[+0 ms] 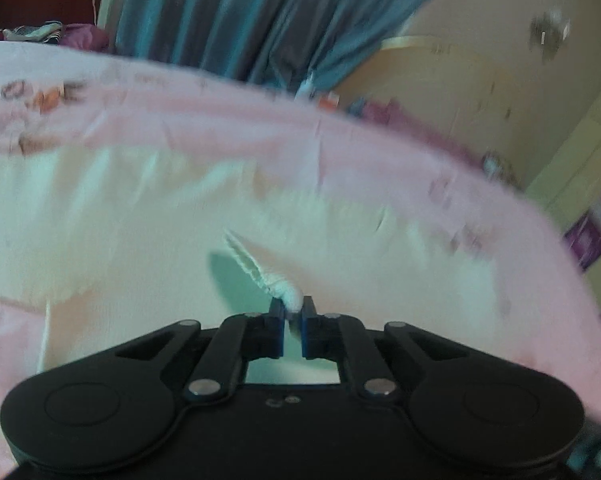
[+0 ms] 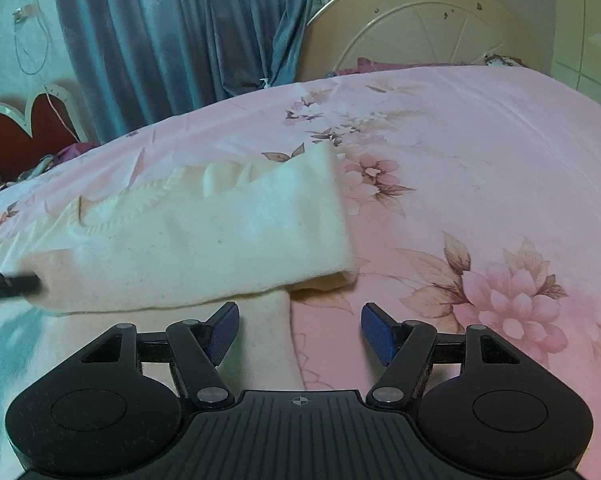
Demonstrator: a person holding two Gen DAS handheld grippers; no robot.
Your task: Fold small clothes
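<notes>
Between left gripper (image 1: 292, 307) jaws: cream sweater (image 2: 204, 240) edge, pinched.
Ahead of right gripper (image 2: 299, 322): jaws spread, nothing gripped, over pink floral bedsheet (image 2: 480, 184).

The left wrist view looked forward and downward along the black two-finger left gripper (image 1: 291, 306), set close above the cream knitted garment (image 1: 140, 208) on the pink floral bedsheet (image 1: 228, 120), and was blurred. The right wrist view looked forward and downward along the black right gripper with blue pads (image 2: 300, 328), close above the same cream knitted garment (image 2: 204, 248) and pink floral bedsheet (image 2: 480, 152). Both views shared the garment, the bedsheet, the grey-blue curtain (image 1: 240, 12) (image 2: 172, 28) and the cream curved headboard (image 1: 432, 68) (image 2: 412, 24) beyond the bed.
</notes>
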